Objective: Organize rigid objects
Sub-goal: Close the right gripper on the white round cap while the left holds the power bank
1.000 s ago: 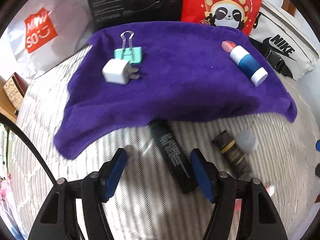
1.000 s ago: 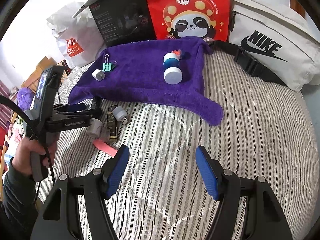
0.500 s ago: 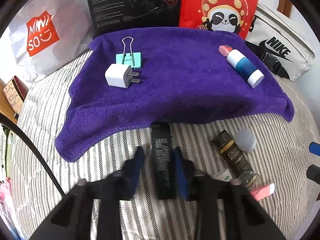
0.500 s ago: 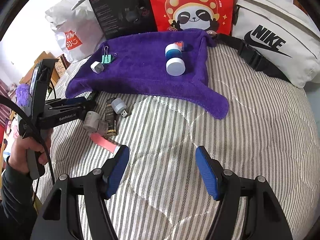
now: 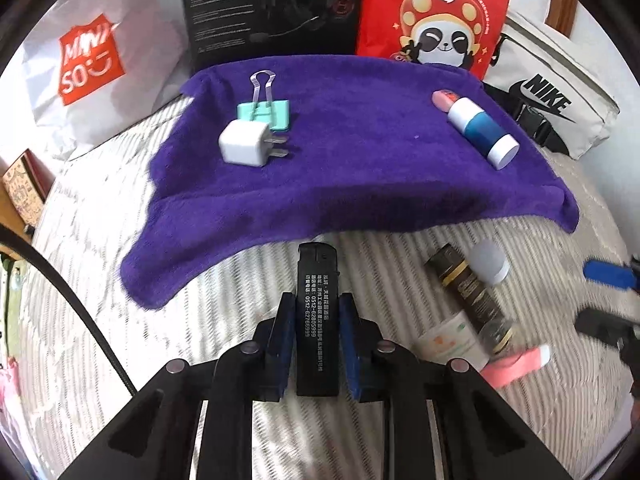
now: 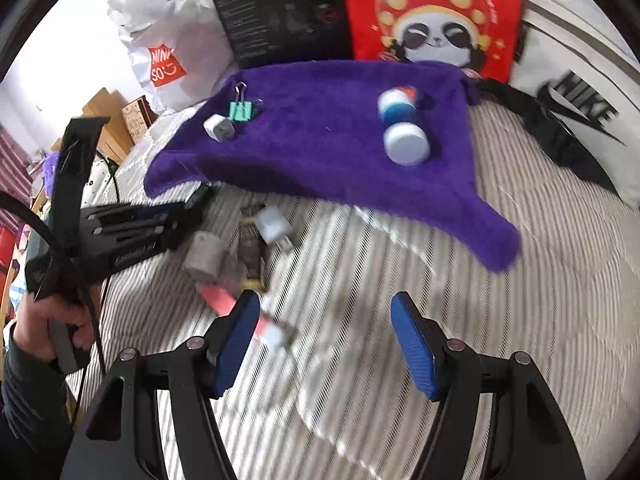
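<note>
My left gripper (image 5: 317, 304) is shut on a black lighter (image 5: 317, 280) with white print, just below the purple cloth's (image 5: 360, 168) front edge. On the cloth lie a white plug adapter (image 5: 246, 143), a teal binder clip (image 5: 264, 110) and a blue-and-white tube (image 5: 482, 132). A dark bottle (image 5: 466, 292), a grey cap piece (image 5: 488, 260), a pale small jar (image 5: 452, 342) and a pink eraser (image 5: 516, 364) lie on the striped bedding to the right. My right gripper (image 6: 324, 316) is open over the bedding, its left finger beside the pink eraser (image 6: 236, 308).
A white Miniso bag (image 5: 88, 68), a black box (image 5: 272, 4), a red panda bag (image 5: 432, 12) and a white Nike bag (image 5: 552, 100) line the back. A person's hand (image 6: 52, 320) holds the left gripper's handle. Striped bedding (image 6: 520, 340) spreads to the right.
My left gripper closed around the black lighter, which now points straight ahead. The right gripper moved left toward the loose items near the pink eraser, still open.
</note>
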{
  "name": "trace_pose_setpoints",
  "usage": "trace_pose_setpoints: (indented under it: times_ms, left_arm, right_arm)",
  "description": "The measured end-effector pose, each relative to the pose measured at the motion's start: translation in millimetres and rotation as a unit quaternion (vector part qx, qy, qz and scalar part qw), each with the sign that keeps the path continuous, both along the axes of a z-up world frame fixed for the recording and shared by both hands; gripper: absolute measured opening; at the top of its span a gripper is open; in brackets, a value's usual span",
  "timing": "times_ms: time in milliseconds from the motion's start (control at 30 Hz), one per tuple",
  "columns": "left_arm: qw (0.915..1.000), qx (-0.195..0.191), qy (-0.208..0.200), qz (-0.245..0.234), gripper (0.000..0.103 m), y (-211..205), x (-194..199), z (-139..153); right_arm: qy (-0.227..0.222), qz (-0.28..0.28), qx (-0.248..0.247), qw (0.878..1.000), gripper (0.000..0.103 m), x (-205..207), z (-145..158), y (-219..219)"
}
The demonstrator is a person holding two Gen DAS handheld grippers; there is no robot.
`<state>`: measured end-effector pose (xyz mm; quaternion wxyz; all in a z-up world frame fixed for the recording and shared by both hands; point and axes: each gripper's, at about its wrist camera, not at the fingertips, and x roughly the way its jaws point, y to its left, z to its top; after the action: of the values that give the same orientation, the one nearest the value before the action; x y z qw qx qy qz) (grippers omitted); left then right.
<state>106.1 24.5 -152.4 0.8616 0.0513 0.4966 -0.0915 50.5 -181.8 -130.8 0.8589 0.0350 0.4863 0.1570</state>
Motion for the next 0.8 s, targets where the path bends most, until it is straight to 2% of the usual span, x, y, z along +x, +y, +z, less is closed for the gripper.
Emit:
trace_pose_setpoints:
  times_ms: [100, 167, 233, 400, 533, 700, 800]
  left_arm:
    - [0.9999, 0.002, 0.006, 0.008, 0.021, 14.7, -5.7, 0.5]
    - [0.9999, -0.004, 0.006, 0.012, 0.021, 23.5, -9.9, -0.4]
    - [0.9999, -0.011, 0.002, 0.011, 0.021, 27.7, -12.7, -1.3]
    - [0.9998, -0.013, -0.005, 0.012, 0.021, 26.9, -15.5, -3.0]
    - [0.9997, -0.022, -0.007, 0.009, 0.021, 30.9, -18.0, -2.9]
    - [0.9995, -0.028, -0.010, 0.008, 0.021, 32.1, -17.9, -2.7]
    - [0.9995, -0.029, -0.013, 0.009, 0.022, 32.8, -19.0, -2.8]
  right_arm:
    - [-0.012, 0.017, -0.012, 1.000, 0.065, 12.1, -1.6, 14.1]
    - [-0.017, 0.031, -0.027, 0.999, 0.054, 20.6, -4.3, 24.9]
    - [-0.018, 0.045, -0.037, 0.998, 0.050, 28.4, -8.7, 34.0]
    - [-0.014, 0.056, -0.042, 0.997, 0.048, 43.2, -18.3, 45.1]
    - [-0.012, 0.056, -0.049, 0.997, 0.041, 51.7, -25.3, 50.8]
    - [-0.022, 0.060, -0.065, 0.996, 0.041, 58.3, -28.5, 58.9]
    - [-0.032, 0.063, -0.080, 0.994, 0.031, 60.7, -28.7, 64.6]
